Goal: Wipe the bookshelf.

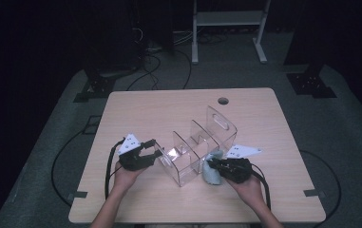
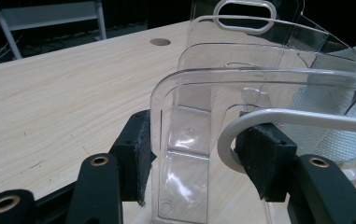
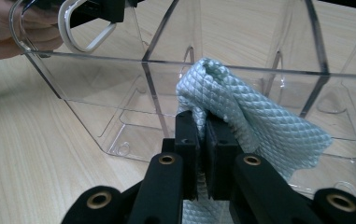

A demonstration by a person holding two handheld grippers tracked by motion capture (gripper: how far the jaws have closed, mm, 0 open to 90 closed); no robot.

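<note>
Right claw (image 3: 202,140) pinches the cloth (image 3: 255,116); left claw (image 2: 194,158) clamps the clear organizer (image 1: 200,147) wall, which may slip under wiping pressure.

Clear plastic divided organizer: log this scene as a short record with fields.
Item: clear plastic divided organizer on the pale wooden table
Left gripper: shut on the organizer's end wall, one pad outside, one inside
Right gripper: shut on a light blue quilted cloth
Cloth position: against the organizer's long side wall
</note>
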